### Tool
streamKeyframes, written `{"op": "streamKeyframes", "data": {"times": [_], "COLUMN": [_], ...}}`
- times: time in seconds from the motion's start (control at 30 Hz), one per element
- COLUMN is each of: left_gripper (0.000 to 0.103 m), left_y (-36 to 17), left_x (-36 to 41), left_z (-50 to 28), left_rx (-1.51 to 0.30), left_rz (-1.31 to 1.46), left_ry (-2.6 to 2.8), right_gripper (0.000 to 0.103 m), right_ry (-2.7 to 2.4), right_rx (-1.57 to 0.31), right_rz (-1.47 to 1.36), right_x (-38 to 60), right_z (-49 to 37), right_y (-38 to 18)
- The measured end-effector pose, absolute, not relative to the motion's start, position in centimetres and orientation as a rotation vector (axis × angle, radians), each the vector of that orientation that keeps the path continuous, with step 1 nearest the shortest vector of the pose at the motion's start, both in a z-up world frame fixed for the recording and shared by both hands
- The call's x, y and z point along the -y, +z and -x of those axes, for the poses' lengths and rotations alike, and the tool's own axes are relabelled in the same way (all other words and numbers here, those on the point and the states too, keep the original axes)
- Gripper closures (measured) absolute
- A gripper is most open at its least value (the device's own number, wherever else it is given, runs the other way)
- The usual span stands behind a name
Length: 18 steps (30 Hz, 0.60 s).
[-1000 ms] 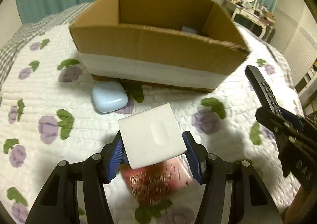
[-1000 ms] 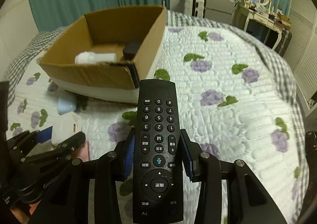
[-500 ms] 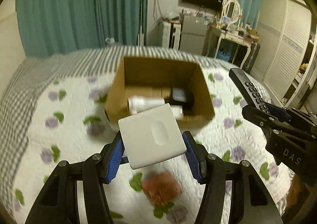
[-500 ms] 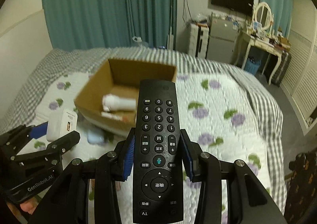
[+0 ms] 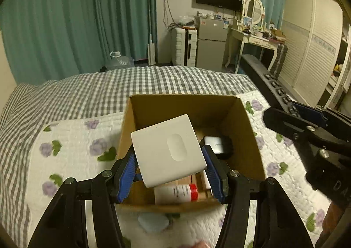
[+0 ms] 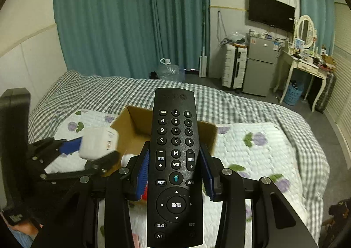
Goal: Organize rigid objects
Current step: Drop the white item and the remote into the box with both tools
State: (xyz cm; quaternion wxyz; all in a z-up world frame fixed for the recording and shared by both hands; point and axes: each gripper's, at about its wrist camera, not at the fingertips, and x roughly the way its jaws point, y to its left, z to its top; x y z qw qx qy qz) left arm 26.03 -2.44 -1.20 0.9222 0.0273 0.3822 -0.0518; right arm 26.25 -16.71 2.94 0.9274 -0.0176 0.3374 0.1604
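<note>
My left gripper (image 5: 170,168) is shut on a white square charger block (image 5: 169,149) and holds it above the open cardboard box (image 5: 248,121) on the bed. Inside the box lie a white bottle with a red cap (image 5: 176,193) and a black and white device (image 5: 216,144). My right gripper (image 6: 174,168) is shut on a black remote control (image 6: 175,171), raised to the right of the box (image 6: 133,125). In the right wrist view the left gripper (image 6: 87,149) with the white block (image 6: 98,142) shows at the left. The right gripper (image 5: 307,121) shows at the right of the left wrist view.
A pale blue rounded case (image 5: 153,221) lies on the flowered quilt (image 5: 72,145) just in front of the box. Beyond the bed stand teal curtains (image 5: 65,18), a white suitcase (image 5: 184,46), a small fridge (image 5: 211,44) and a dressing table (image 5: 256,39).
Both grippers have risen and moved toward the box with their loads. The white block now hangs over the box opening; the box's inside has come into view from above.
</note>
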Motion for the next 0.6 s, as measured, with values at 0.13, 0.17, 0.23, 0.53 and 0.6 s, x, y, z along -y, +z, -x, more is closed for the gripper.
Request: {"op": "streamKeyframes", "data": {"times": [0.13, 0.17, 0.23, 0.53, 0.6], "left_gripper": [0.044, 0.044, 0.044, 0.04, 0.04], "left_y": [-2.8, -3.2, -3.8, -4.7, -4.4], "left_x": [2.8, 2.8, 2.9, 3.2, 3.2], "left_z": [-28.1, -28.5, -28.9, -29.4, -29.4], "left_rx": [-0.797, -0.792, -0.791, -0.783, -0.788], "left_rz": [-0.07, -0.069, -0.073, -0.114, -0.118], "left_ry": [-0.108, -0.112, -0.113, -0.062, -0.037], "right_gripper": [0.062, 0.062, 0.062, 0.062, 0.062], "right_ry": [0.353, 0.354, 0.361, 0.358, 0.356], "right_rx": [-0.695, -0.696, -0.7, -0.739, -0.742], "right_rz": [0.031, 0.027, 0.011, -0.02, -0.027], "right_x": [15.8, 15.8, 16.0, 17.7, 17.8], "right_z": [-29.0, -29.3, -29.7, -31.0, -31.0], "right_y": [1.2, 0.8, -0.2, -3.1, -3.2]}}
